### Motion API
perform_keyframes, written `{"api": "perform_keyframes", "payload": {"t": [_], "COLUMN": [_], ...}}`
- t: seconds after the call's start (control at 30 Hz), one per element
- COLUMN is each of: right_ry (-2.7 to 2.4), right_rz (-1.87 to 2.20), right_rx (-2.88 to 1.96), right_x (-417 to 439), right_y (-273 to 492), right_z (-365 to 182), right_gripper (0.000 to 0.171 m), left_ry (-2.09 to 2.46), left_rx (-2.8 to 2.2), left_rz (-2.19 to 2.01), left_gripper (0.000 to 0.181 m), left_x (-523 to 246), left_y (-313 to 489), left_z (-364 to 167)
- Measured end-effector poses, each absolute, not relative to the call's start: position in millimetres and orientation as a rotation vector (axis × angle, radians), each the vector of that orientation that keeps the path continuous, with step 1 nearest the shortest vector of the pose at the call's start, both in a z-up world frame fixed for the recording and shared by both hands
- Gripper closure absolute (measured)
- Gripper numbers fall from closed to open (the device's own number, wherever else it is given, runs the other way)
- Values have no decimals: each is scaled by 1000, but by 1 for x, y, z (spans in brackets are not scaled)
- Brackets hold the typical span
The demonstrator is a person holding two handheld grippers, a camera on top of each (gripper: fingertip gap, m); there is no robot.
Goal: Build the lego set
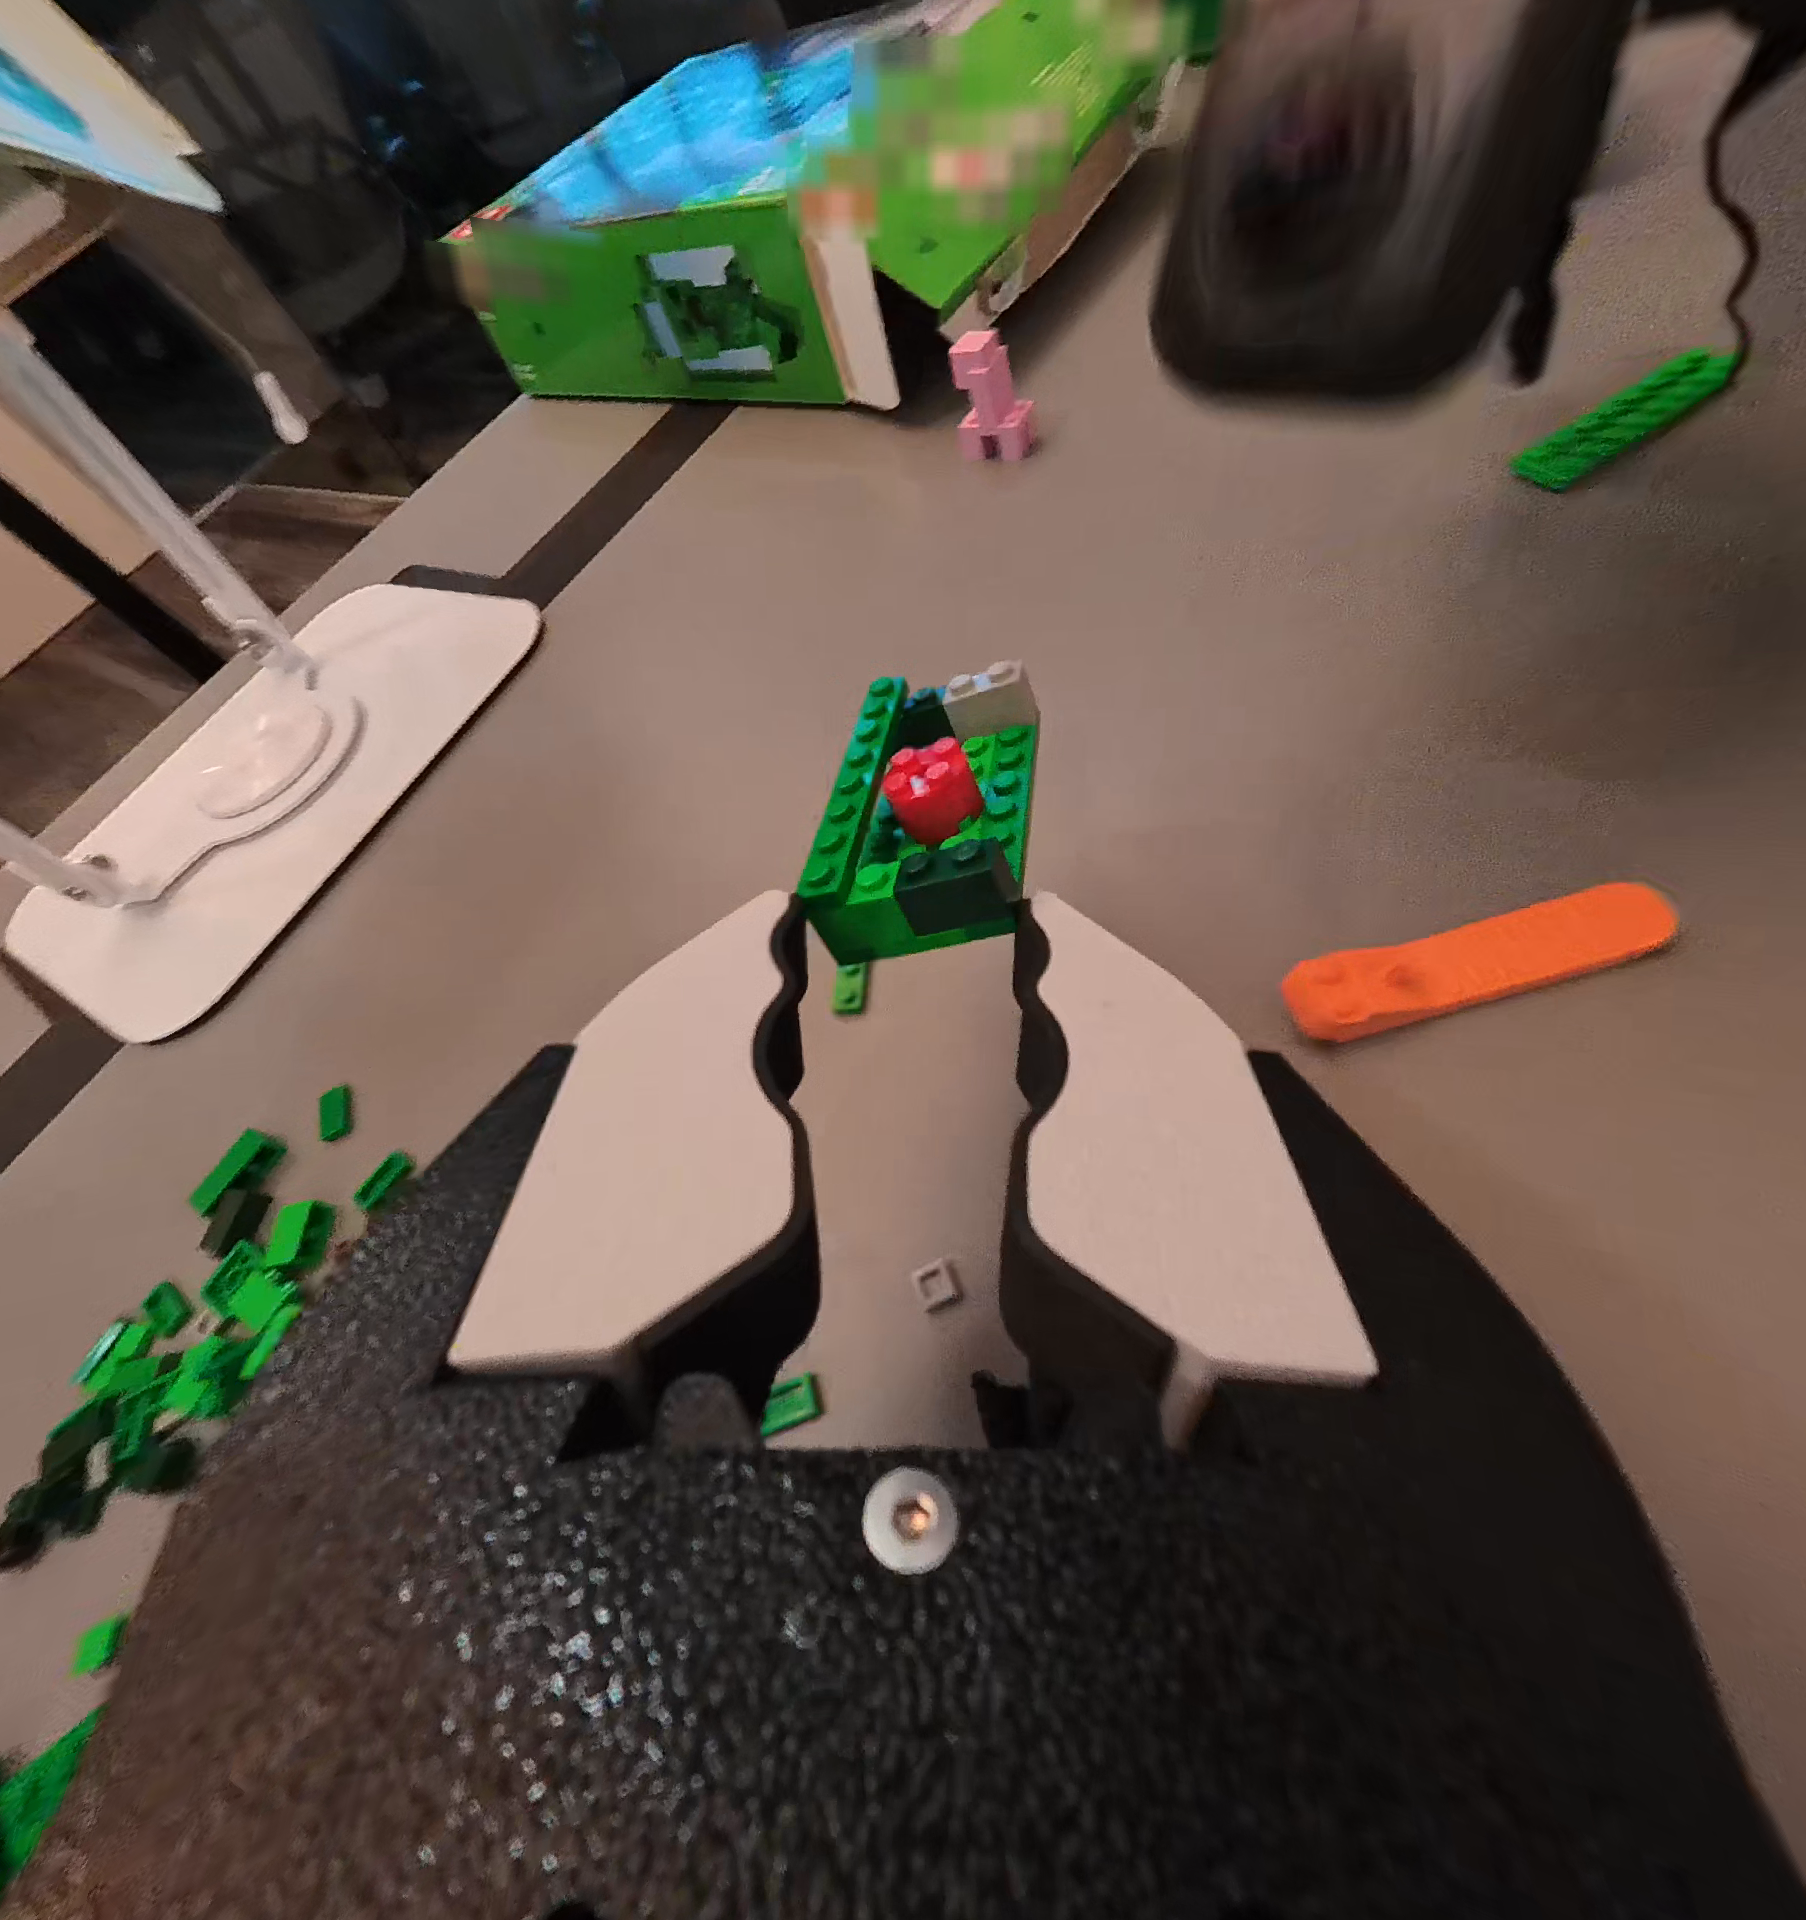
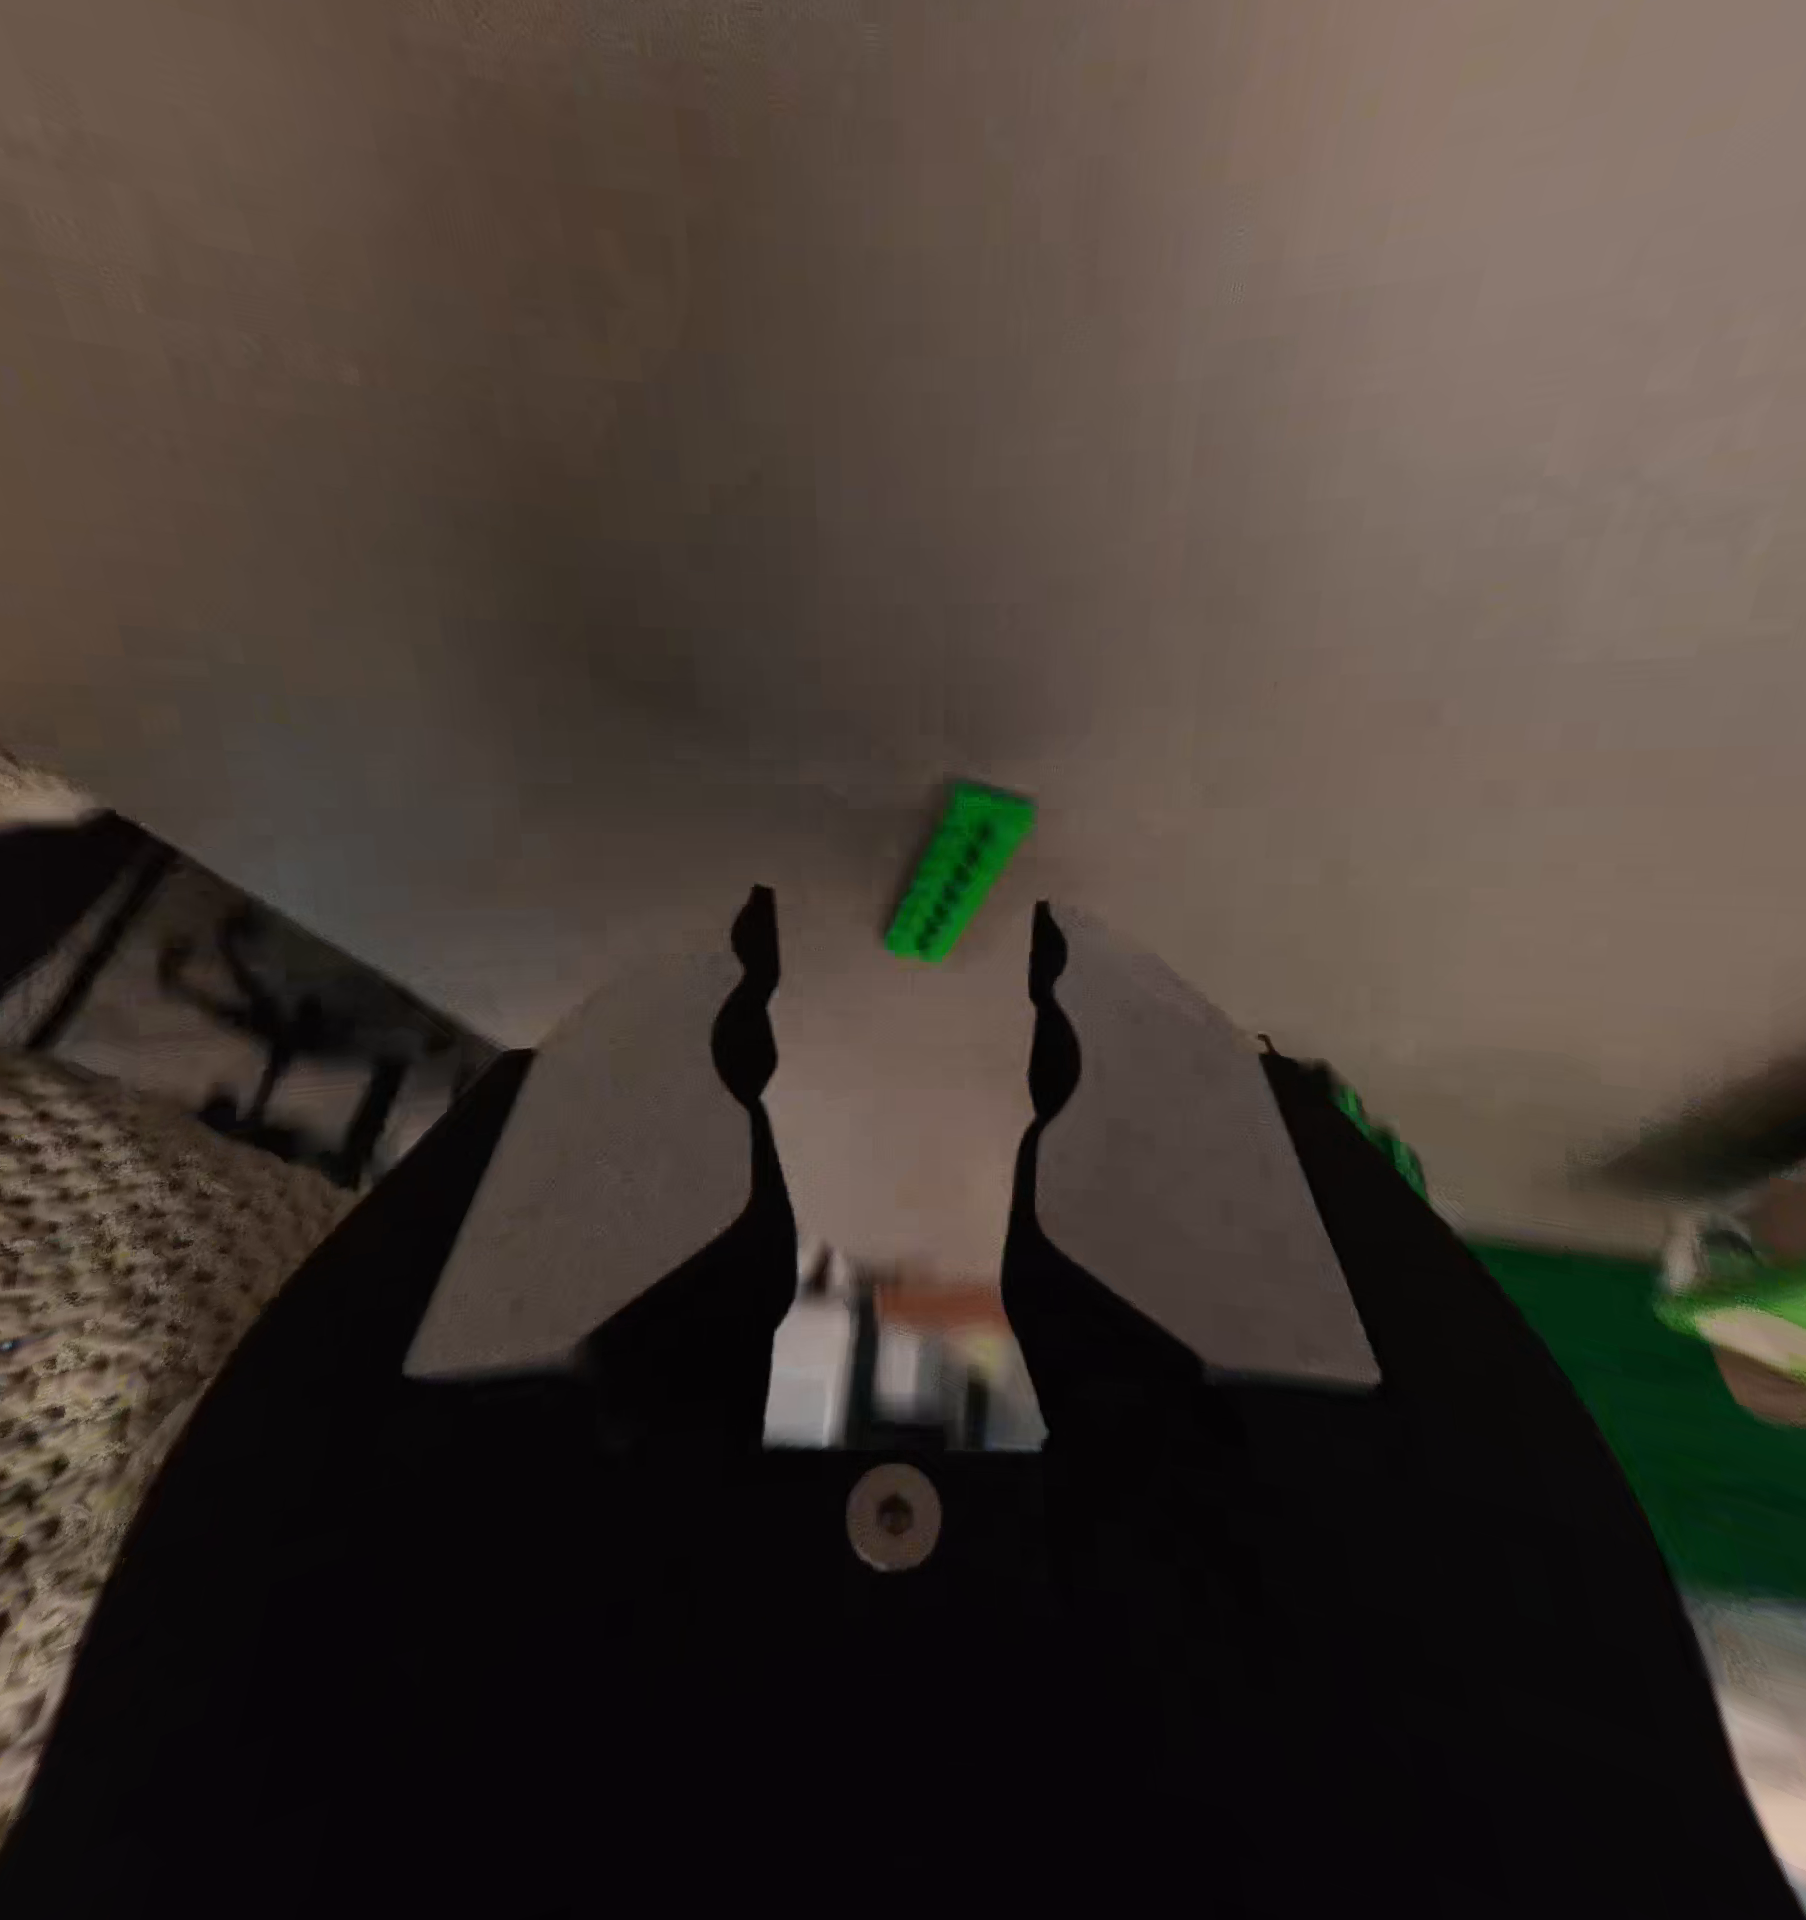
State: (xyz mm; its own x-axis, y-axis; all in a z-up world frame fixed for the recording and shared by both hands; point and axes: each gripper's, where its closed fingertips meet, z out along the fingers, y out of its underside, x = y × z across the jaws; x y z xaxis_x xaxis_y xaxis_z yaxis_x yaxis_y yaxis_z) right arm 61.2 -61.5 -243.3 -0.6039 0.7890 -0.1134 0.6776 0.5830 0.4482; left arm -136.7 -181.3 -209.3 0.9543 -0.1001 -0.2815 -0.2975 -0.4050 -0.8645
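My left gripper is shut on a small green lego build, its fingertips pressing the near end from both sides. The build is tilted and carries a red round brick, a grey brick and a dark green brick. My right gripper is open and empty, hovering over the table just short of a long green plate. The right wrist view is blurred. In the left wrist view the same plate lies at the far right, under a dark blurred shape.
An orange brick separator lies right of the build. A pink figure and an opened green box stand behind it. Several loose green pieces lie at the near left by a white stand base. A knitted sleeve shows left.
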Motion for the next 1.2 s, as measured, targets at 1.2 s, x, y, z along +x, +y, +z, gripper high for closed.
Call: {"api": "perform_keyframes", "payload": {"t": [1.2], "right_ry": [3221], "right_rz": [-512], "right_rx": [684], "right_x": [1], "right_y": [-162], "right_z": [-186], "right_gripper": [156], "left_ry": [668], "left_rx": [-1691], "left_rz": [-112], "left_gripper": [144], "left_x": [-9], "left_y": [-170], "left_z": [-203]}}
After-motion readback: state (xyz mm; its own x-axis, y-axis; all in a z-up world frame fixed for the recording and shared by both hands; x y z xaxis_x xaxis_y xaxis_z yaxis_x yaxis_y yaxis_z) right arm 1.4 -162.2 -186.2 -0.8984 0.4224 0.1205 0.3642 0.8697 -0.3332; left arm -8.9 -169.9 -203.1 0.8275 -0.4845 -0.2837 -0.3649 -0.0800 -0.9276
